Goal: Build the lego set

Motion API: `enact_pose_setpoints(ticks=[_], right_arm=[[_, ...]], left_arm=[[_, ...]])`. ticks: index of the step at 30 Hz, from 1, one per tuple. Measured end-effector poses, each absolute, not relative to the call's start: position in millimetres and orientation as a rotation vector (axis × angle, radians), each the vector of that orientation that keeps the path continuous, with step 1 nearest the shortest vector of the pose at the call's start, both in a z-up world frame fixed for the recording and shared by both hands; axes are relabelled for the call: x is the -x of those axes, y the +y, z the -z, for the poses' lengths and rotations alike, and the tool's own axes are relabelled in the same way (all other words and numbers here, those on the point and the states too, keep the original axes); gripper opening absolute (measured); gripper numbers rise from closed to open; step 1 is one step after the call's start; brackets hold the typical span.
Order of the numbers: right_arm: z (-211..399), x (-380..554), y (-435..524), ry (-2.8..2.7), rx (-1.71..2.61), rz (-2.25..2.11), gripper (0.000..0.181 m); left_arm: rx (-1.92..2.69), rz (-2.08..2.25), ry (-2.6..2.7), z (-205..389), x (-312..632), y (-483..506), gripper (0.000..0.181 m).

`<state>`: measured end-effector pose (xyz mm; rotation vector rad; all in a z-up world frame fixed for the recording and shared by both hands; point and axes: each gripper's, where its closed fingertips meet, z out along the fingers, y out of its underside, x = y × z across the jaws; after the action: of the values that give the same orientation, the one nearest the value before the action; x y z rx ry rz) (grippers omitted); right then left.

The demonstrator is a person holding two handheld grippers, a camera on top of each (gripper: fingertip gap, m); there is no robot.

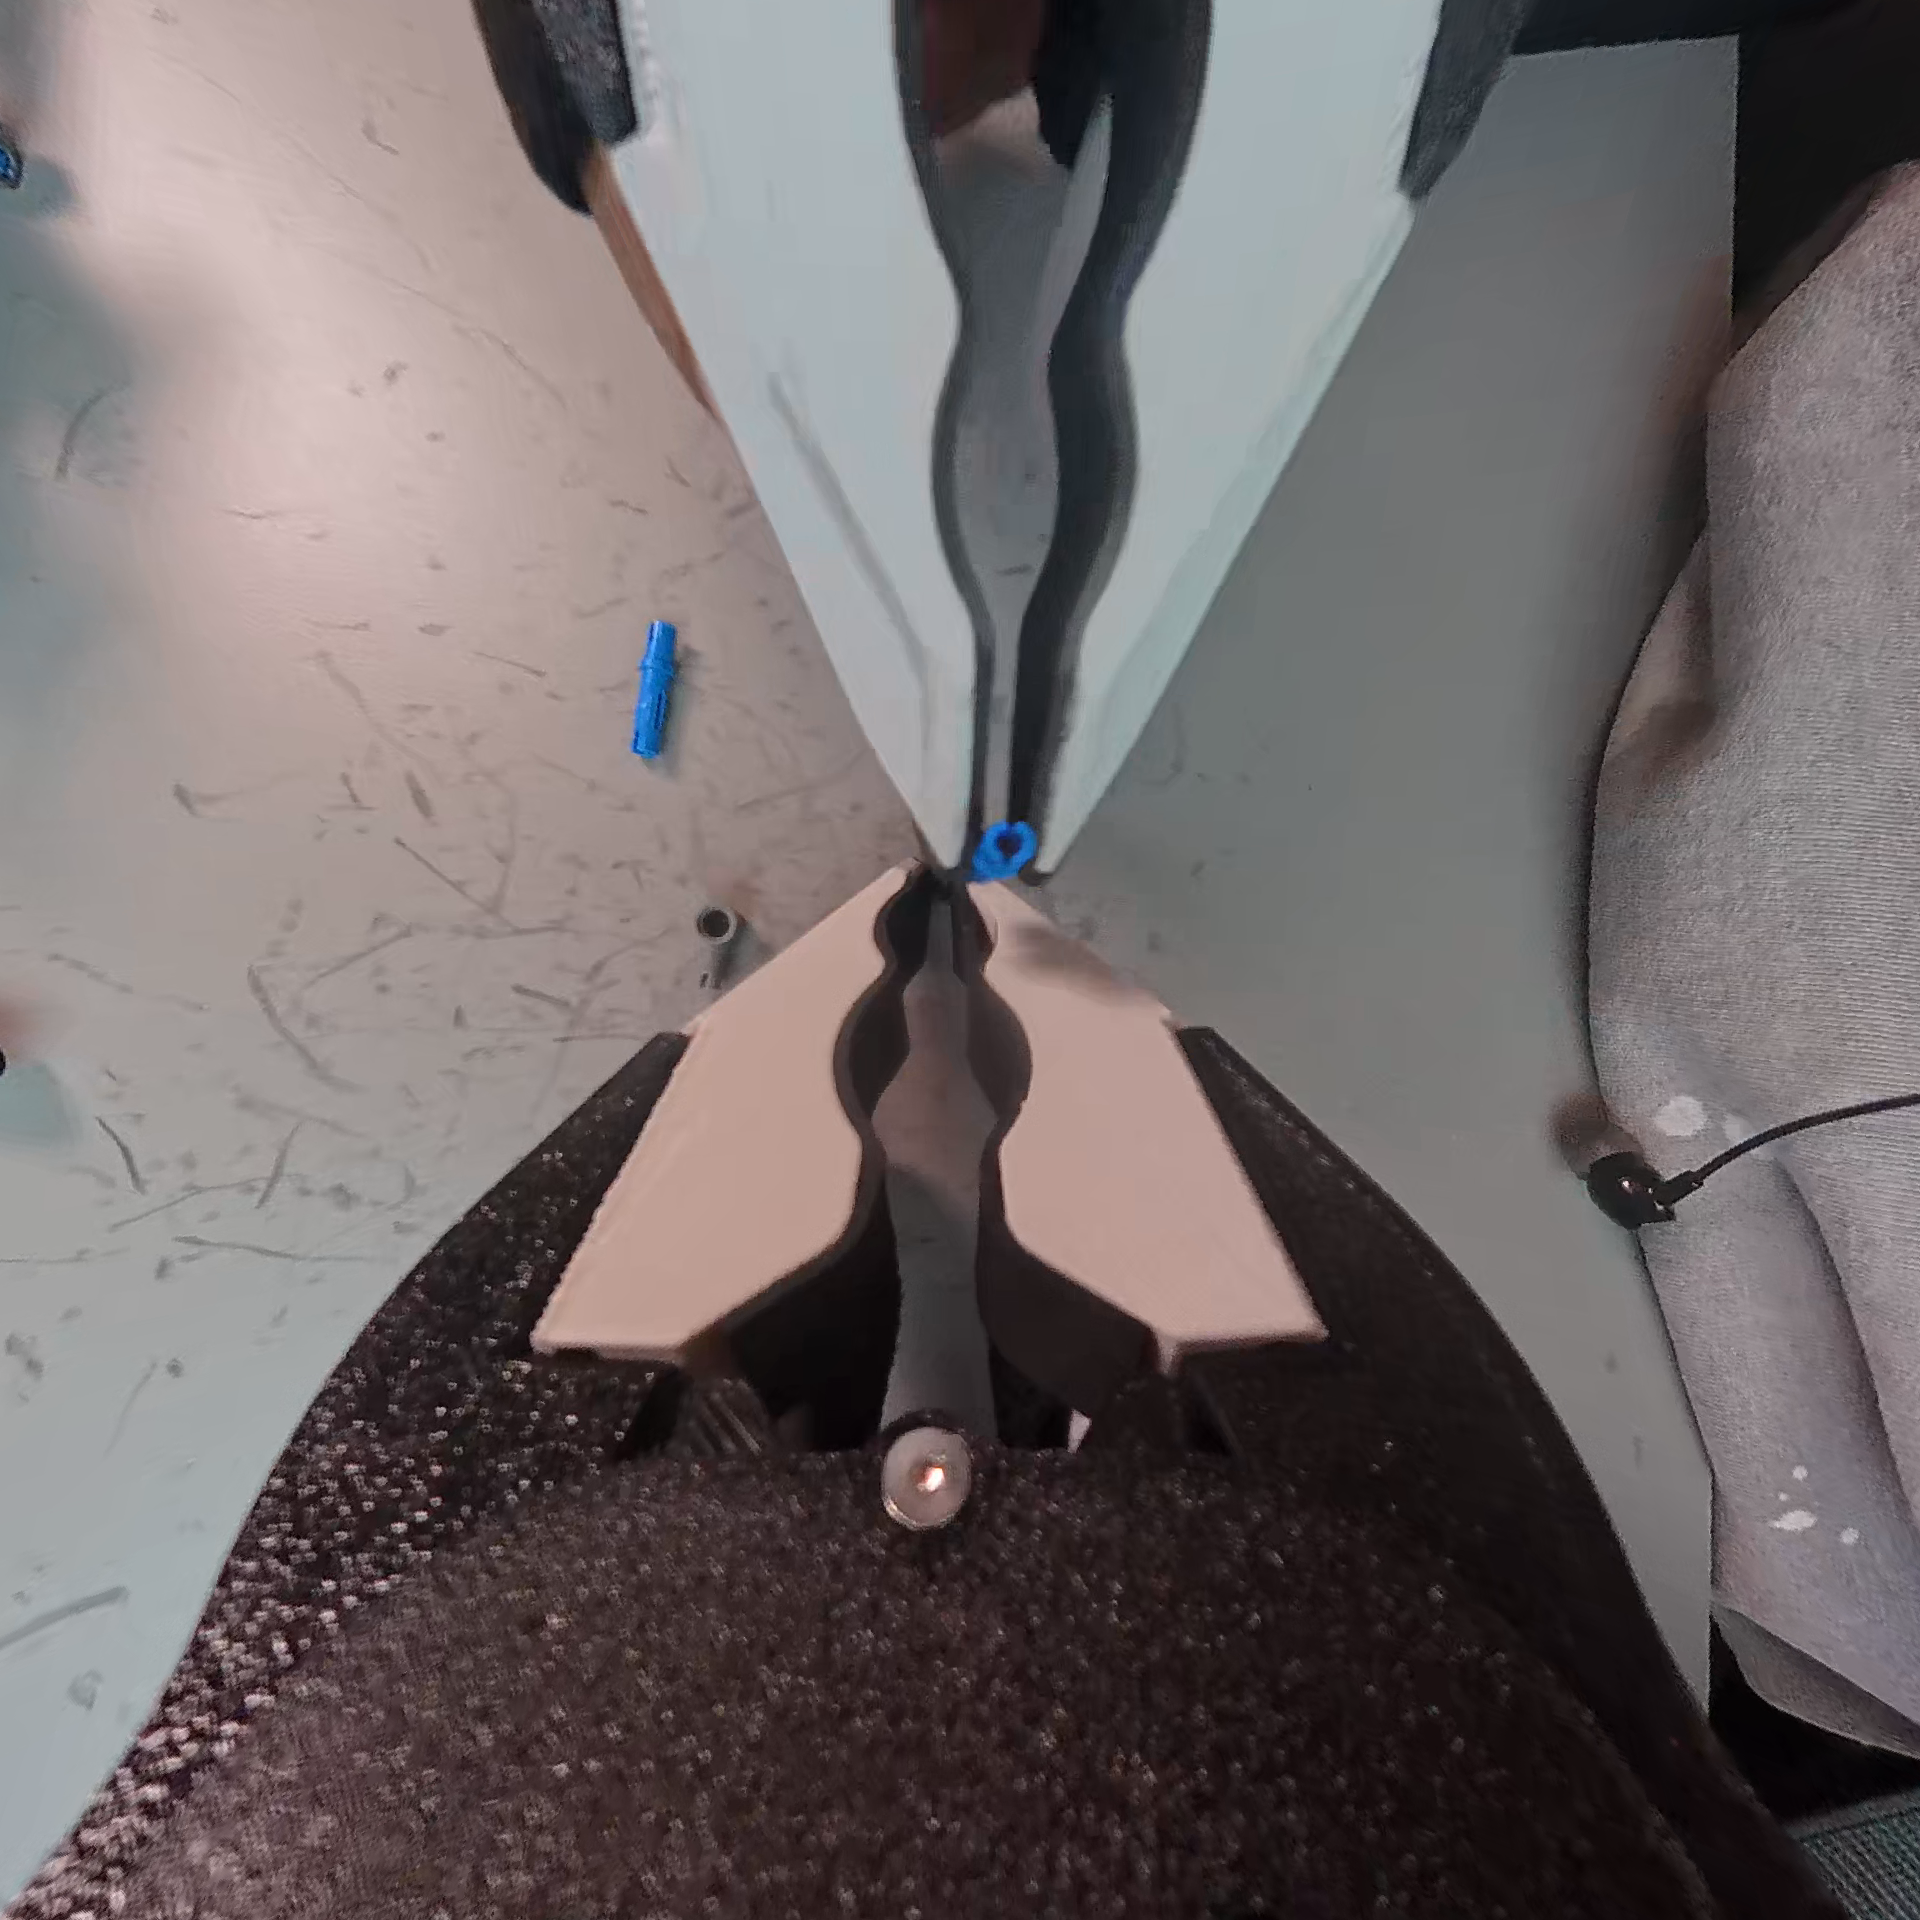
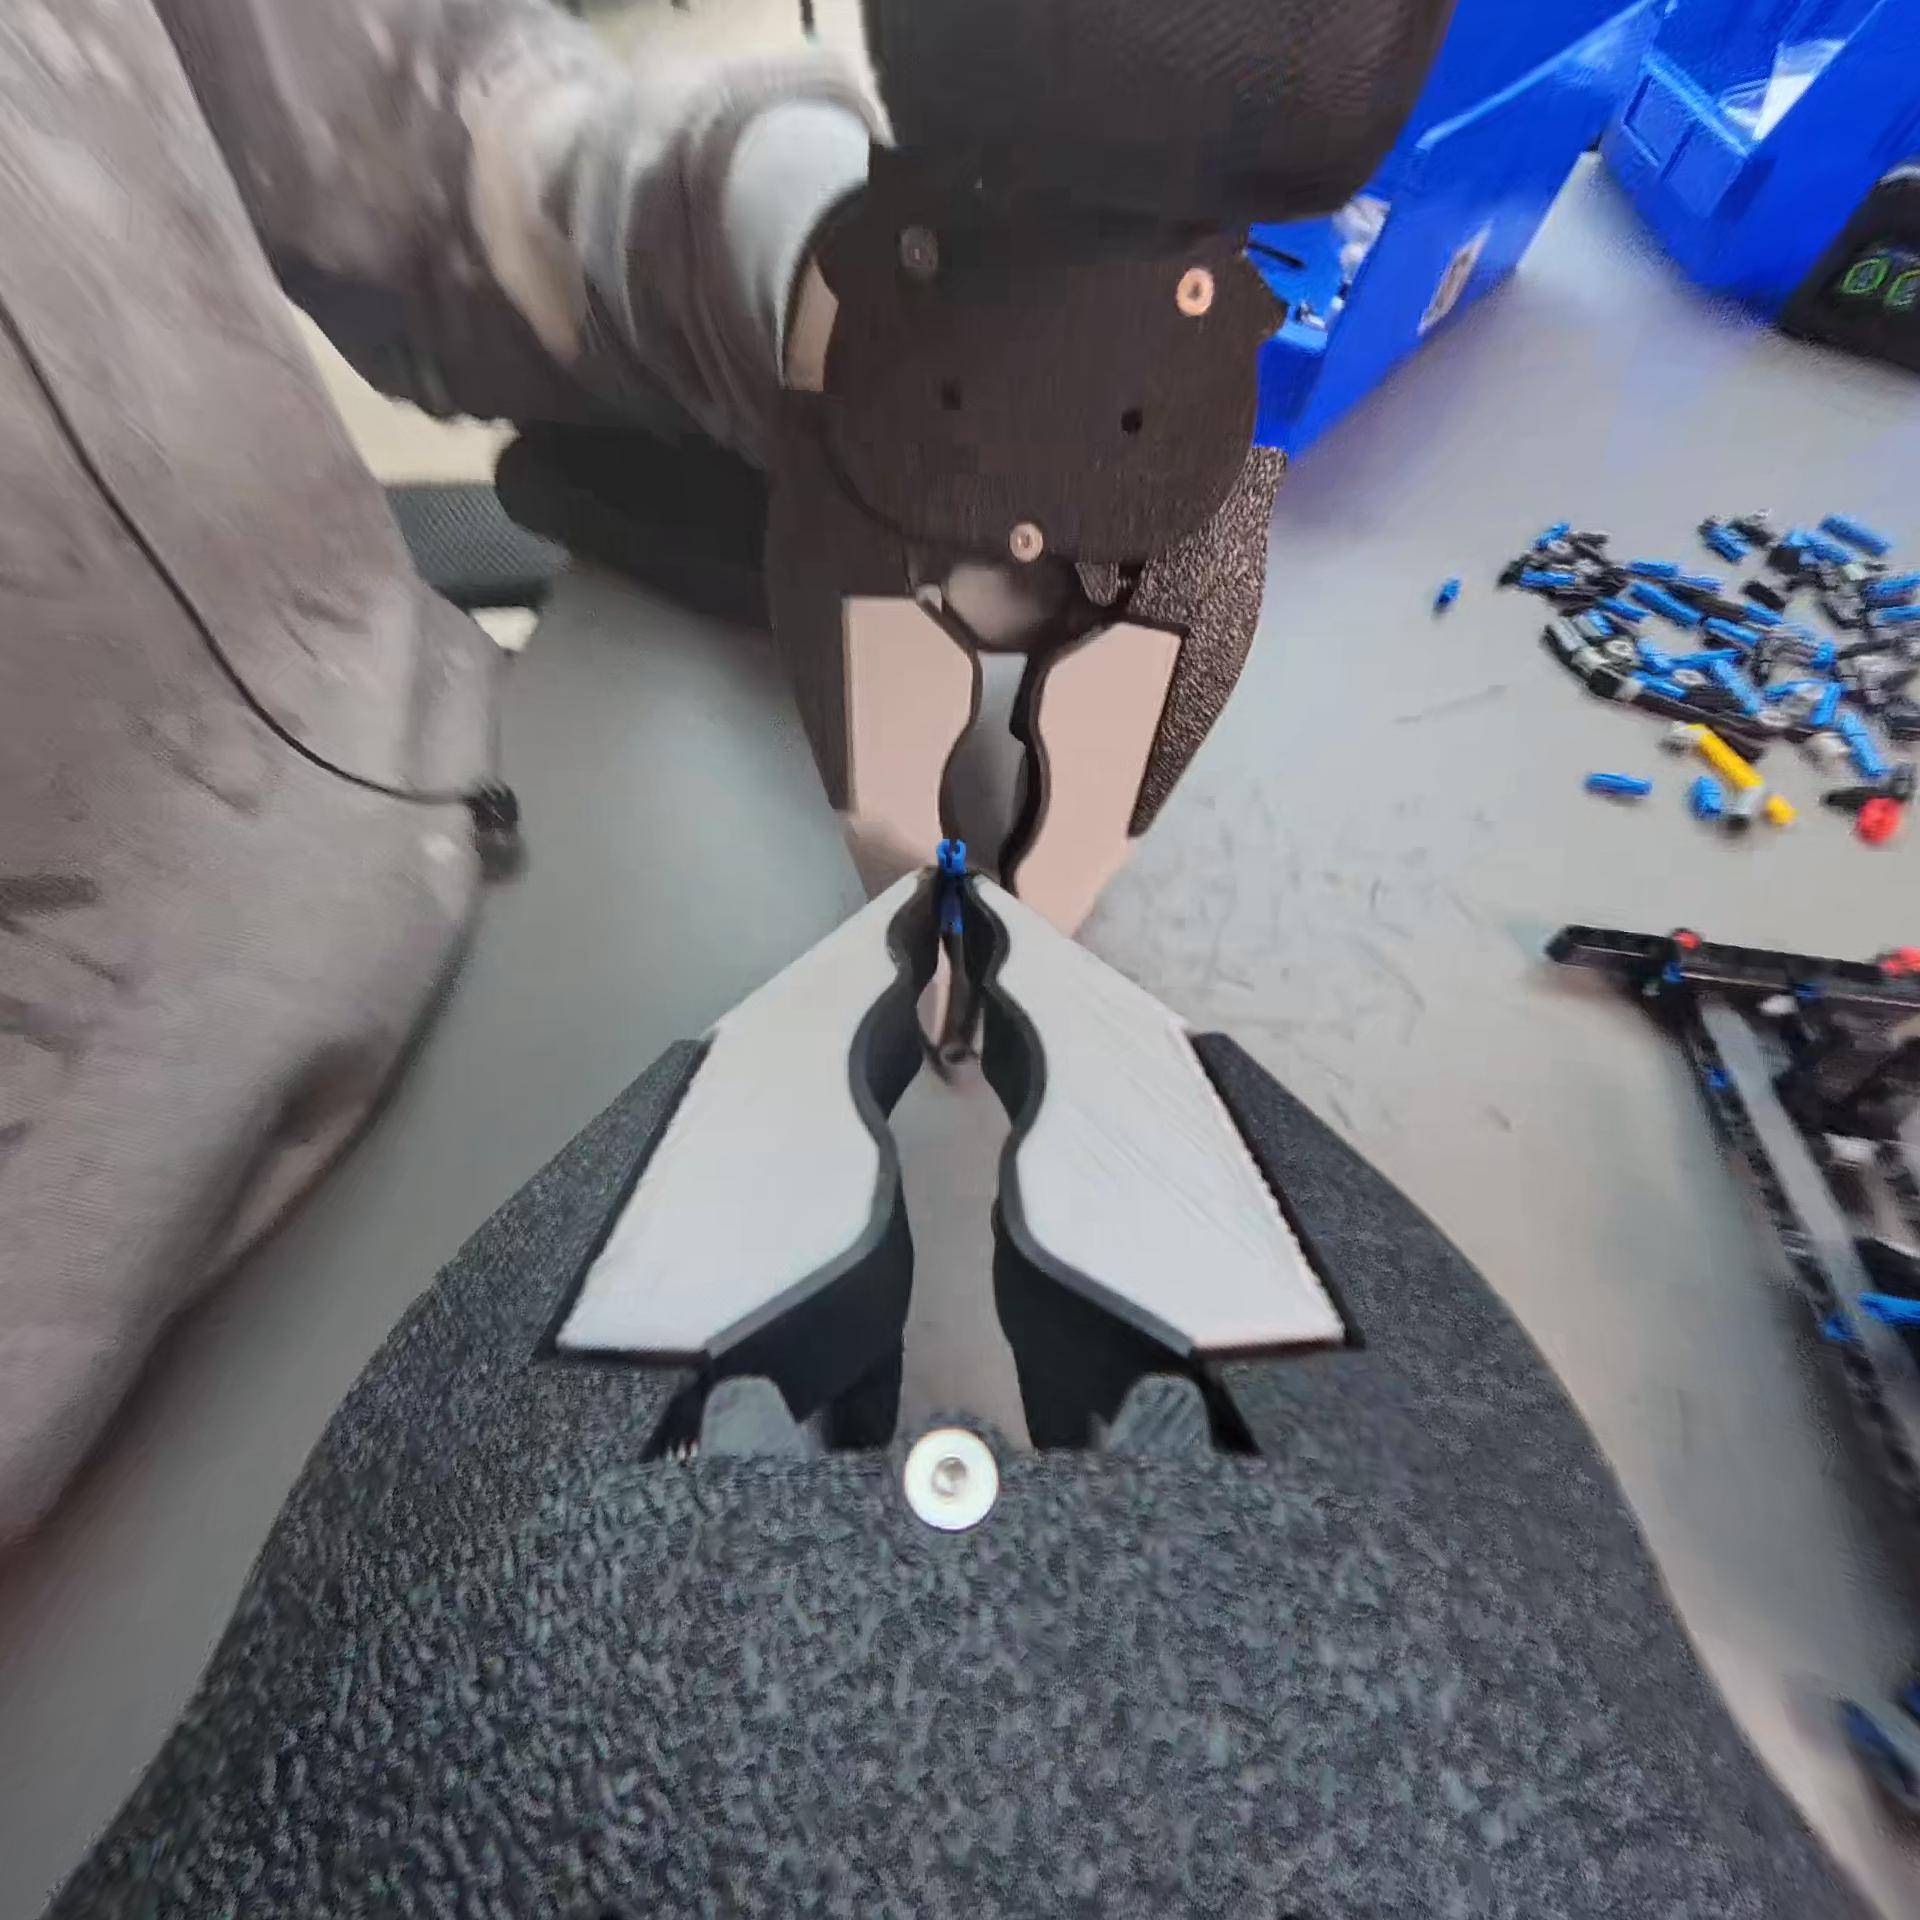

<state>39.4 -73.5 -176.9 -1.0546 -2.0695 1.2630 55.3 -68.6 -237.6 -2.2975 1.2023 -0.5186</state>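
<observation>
My right gripper (image 2: 951,883), with light grey fingers, is shut on a small blue pin (image 2: 949,860) whose end sticks out past the fingertips. A thin dark part (image 2: 954,1003) runs back between its fingers. My left gripper (image 1: 938,883), with tan fingers, is shut, tip to tip with the right gripper (image 1: 1000,864). The blue pin (image 1: 1004,847) shows end-on just right of the left tips. A small dark bit sits at the left tips; I cannot tell whether the left gripper holds it. The left gripper also shows in the right wrist view (image 2: 1023,873).
A loose blue pin (image 1: 655,691) and a small grey bush (image 1: 715,923) lie on the scratched table (image 1: 312,520). A pile of blue and black parts (image 2: 1745,655), a partly built black frame (image 2: 1766,1039) and blue bins (image 2: 1558,187) stand to the right. A person's grey clothing (image 2: 208,727) is close. My hands' fingertips stand some 6 cm from each other.
</observation>
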Motion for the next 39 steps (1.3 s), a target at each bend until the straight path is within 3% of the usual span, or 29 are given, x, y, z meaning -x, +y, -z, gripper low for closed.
enact_pose_setpoints(ticks=[1, 22, 35, 39], right_arm=[[188, -41, -69, -2.137, 1.027, -1.105, 0.003], [194, -48, -46, -2.073, 1.144, -1.120, 0.004], [102, -24, -19, -1.269, 1.306, -1.895, 0.004], [102, -21, -24, -1.270, 1.288, -1.890, 0.004]], left_arm=[[2.297, 0.519, 1.202, 238, -55, -68, 0.005], [2.261, 0.526, 1.152, 231, -48, -65, 0.016], [1.699, 0.502, 0.771, 126, -34, -22, 0.022], [1.658, 0.504, 0.720, 114, -32, -22, 0.009]])
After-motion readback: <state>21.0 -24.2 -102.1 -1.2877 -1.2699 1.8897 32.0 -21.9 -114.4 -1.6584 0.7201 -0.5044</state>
